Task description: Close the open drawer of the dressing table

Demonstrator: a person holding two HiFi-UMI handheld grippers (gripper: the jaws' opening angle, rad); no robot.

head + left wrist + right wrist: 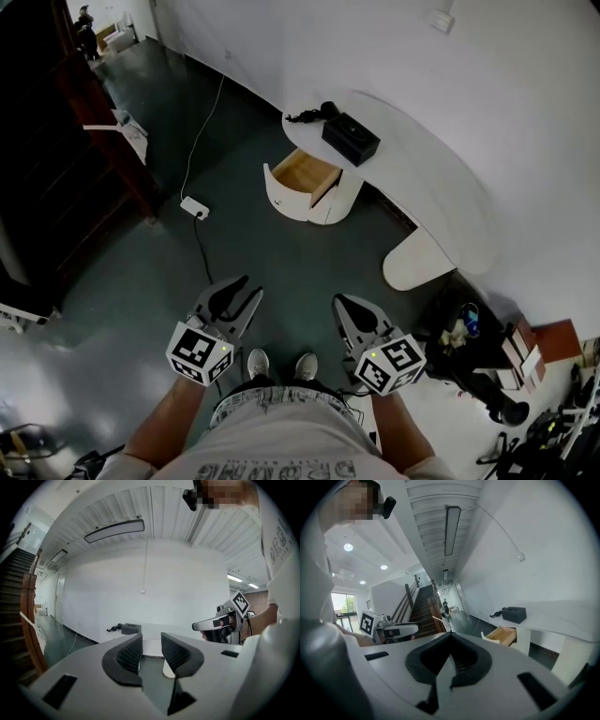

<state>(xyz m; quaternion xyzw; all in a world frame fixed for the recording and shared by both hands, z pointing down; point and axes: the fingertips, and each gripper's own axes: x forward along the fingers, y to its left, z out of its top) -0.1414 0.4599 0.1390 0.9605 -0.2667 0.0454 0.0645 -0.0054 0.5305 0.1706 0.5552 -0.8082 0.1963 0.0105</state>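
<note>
The white curved dressing table (441,178) stands against the wall, some way ahead of me. Its drawer (305,178) is pulled out at the left end and shows a bare wooden inside; the right gripper view also shows the drawer (502,634). A black box (351,138) rests on the tabletop above it. My left gripper (246,292) is held low at the left, far from the table, open with nothing between its pads (130,654). My right gripper (345,305) hangs beside it, shut and holding nothing, its jaws meeting at the tips (451,637).
A white power strip (195,208) with its cable lies on the dark floor left of the drawer. A dark wooden staircase (56,141) fills the left side. Bags and gear (469,347) crowd the floor at the right, near the table's rounded leg (417,261).
</note>
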